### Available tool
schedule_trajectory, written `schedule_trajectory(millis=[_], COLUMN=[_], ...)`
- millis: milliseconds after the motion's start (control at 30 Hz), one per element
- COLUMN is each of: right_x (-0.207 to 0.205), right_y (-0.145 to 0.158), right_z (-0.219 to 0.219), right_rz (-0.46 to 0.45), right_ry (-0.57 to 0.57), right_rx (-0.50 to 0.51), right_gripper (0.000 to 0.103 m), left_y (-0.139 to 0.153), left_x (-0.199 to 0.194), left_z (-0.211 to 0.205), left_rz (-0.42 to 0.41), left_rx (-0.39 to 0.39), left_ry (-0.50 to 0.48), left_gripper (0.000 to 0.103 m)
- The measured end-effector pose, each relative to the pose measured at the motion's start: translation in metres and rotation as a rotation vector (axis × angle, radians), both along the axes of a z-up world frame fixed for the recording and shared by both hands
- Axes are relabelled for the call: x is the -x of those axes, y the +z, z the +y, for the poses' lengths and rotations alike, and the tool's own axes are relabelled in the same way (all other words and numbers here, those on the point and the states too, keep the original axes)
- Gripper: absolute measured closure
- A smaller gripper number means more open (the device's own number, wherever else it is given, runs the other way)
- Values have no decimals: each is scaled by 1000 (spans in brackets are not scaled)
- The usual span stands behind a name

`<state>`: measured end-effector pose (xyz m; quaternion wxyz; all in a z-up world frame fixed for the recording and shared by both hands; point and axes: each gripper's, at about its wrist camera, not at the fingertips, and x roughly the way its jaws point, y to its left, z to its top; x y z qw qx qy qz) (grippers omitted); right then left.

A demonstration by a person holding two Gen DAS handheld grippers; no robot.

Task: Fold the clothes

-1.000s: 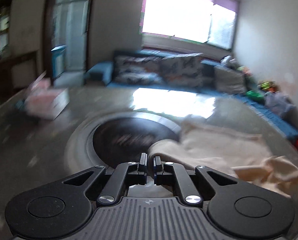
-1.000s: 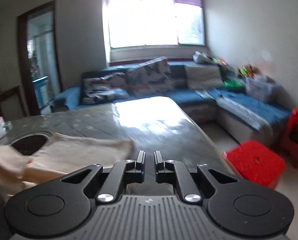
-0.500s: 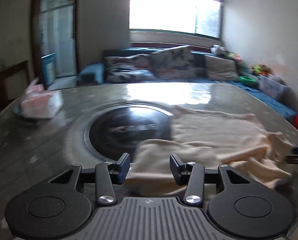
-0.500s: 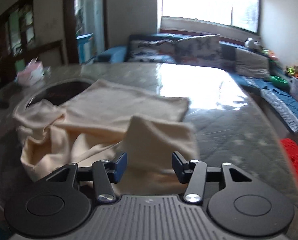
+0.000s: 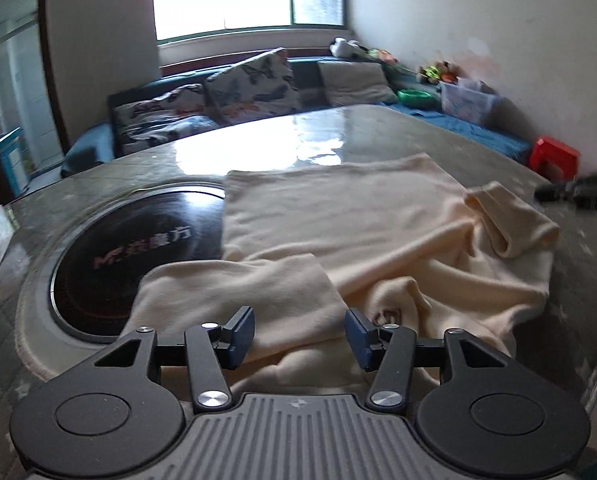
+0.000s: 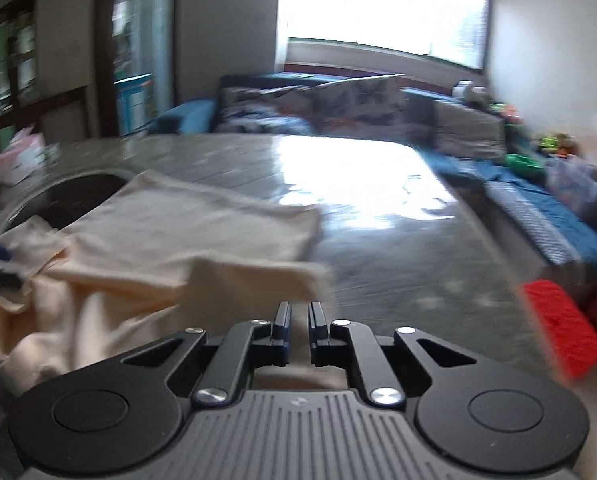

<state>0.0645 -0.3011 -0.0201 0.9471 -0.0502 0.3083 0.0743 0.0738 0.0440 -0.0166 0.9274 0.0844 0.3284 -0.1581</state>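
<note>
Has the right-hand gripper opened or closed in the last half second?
Yes, it closed. The right gripper stood wide open over the cream garment; now its jaws are nearly together, though cloth between them is unclear.

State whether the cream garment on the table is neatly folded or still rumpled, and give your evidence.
Still rumpled. The cream garment lies flat at its far end, but its near part is bunched, with one sleeve curled up.
</note>
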Motion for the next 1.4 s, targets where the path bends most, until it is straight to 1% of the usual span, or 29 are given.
schedule_trajectory(millis=[67,100,133,200,233,267,367,433,467,533,567,600,633,667,733,767,867,900,933,967,1000,1067,1133,1167,1233,1267,1300,1333,1400], right_x=[5,8,10,14,15,16,12,9,6,-1,-3,-5,-5,-5,-5,-6,-9,-10,-11,-12,-13,-15,-17,-16,-11,-9,-6,-4,-2], right_y=[5,6,5,1,-3,-6,-17,-23,-25,-26,-24,-22,-19,-15,-7,-4,5,8,11,13,16,22,27,28,23,20,16,13,7], right_z=[-9,-11,-9,0,8,16,39,53,57,59,57,55,51,47,37,30,7,0,-8,-16,-24,-40,-55,-59,-50,-44,-36,-31,-16], right_rz=[1,6,17,37,43,49,67,76,72,68,68,64,52,40,16,3,-23,-26,-29,-33,-36,-42,-49,-47,-27,-17,-2,9,34], right_ry=[5,14,36,93,124,155,216,244,240,224,211,198,184,170,137,115,33,6,-22,-49,-76,-130,-184,-190,-128,-102,-66,-37,30], right_rx=[-15,-21,-25,-34,-30,-26,-7,7,14,15,7,5,12,19,35,46,72,75,78,80,83,88,93,94,92,88,77,62,33], right_gripper=[91,88,85,67,64,60,58,58,60,65,77,84,88,94,97,100,100,100,100,100,100,100,96,94,88,79,75,74,67], left_y=[-5,-6,-8,-6,-4,-2,11,22,26,36,39,42,44,44,43,41,31,28,25,22,20,17,15,13,8,5,3,0,-3], left_x=[-1,-3,-5,-8,-10,-11,-13,-16,-17,-20,-21,-21,-21,-20,-18,-17,-13,-12,-11,-10,-9,-8,-2,-1,-1,-1,-1,0,-1], left_z=[-2,-2,-2,1,3,6,22,40,50,74,85,95,106,111,116,113,95,88,80,73,66,52,36,30,20,16,12,9,5], left_rz=[8,13,15,11,11,4,-38,-61,-71,-94,-102,-102,-103,-98,-86,-77,-51,-44,-38,-33,-30,-35,-44,-44,-42,-42,-41,-40,-37], left_rx=[-11,-14,-15,3,16,27,50,85,99,118,123,136,149,150,142,134,123,120,118,116,114,91,67,57,25,7,-4,-15,-42], left_ry=[-9,-8,-4,7,14,26,88,151,189,273,306,325,343,346,340,328,260,237,210,183,159,99,26,0,-35,-45,-57,-69,-77], left_gripper=[50,60,66,83,88,95,100,100,101,101,101,101,101,101,100,98,95,90,88,82,74,67,61,58,58,58,58,58,58])
